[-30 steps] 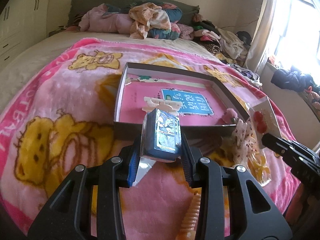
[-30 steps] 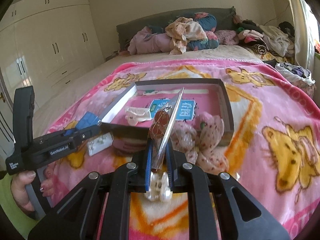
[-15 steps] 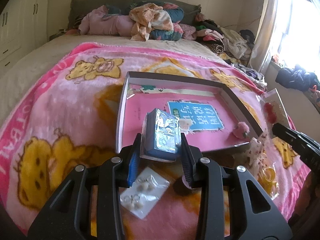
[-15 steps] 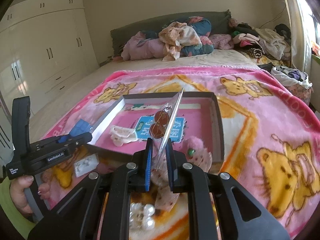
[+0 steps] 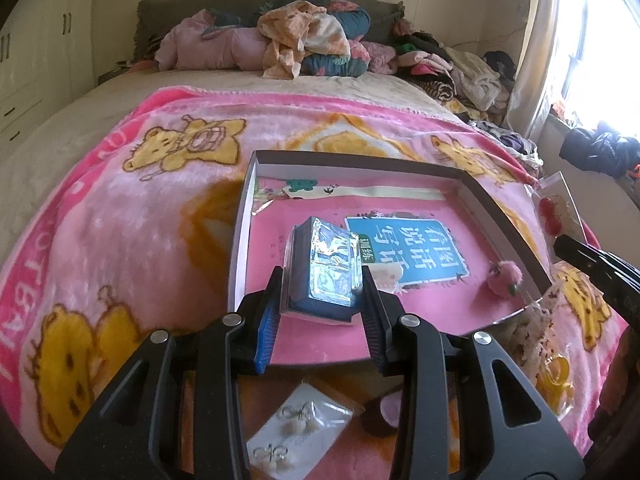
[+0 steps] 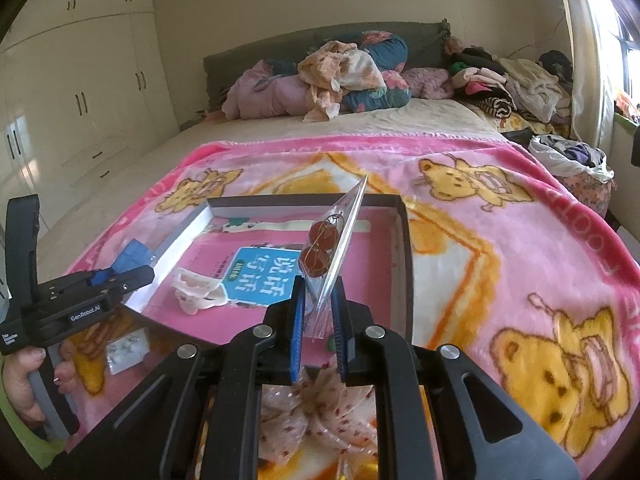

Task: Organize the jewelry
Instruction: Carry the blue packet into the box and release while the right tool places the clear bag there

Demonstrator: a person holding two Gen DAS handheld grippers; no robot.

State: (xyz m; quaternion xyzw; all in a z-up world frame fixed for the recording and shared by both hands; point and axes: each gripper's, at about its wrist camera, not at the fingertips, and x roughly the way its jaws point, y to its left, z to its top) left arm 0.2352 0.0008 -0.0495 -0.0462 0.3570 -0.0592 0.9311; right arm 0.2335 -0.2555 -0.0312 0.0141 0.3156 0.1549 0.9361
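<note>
Jewelry packets: we see two in our grippers and more lying on the blanket around the shallow box [image 5: 240,248].
Left gripper [image 5: 322,292]: clenched on a blue jewelry pack [image 5: 322,268] wrapped in shiny film, held above the near left part of the box; we cannot read the print on the film.
Right gripper [image 6: 318,312]: clenched on a clear sleeve [image 6: 334,256] with red round earrings inside, standing upright and tilted, over the near edge of the box.
Box: open, dark-rimmed, resting on the pink bear blanket [image 5: 120,240]; its floor is a pink printed sheet with a teal label [image 5: 404,250] in large white Chinese characters, seen upside down from the left wrist view.
Readable writing: "GenRobot.AI" on the left gripper's body in the right wrist view; partial capitals along the blanket's pink border, not clear enough for us to spell.
Inside the box: a pale hair claw [image 6: 198,294] near the left wall, and a pink fluffy piece [image 5: 506,280] near the right wall.
Outside the box: a packet of pearl stud earrings [image 5: 298,434] on the blanket just below the left gripper; a dotted bow-like piece [image 6: 316,412] under the right gripper.
Left hand [image 6: 24,380]: wrapped around the left gripper's handle.
</note>
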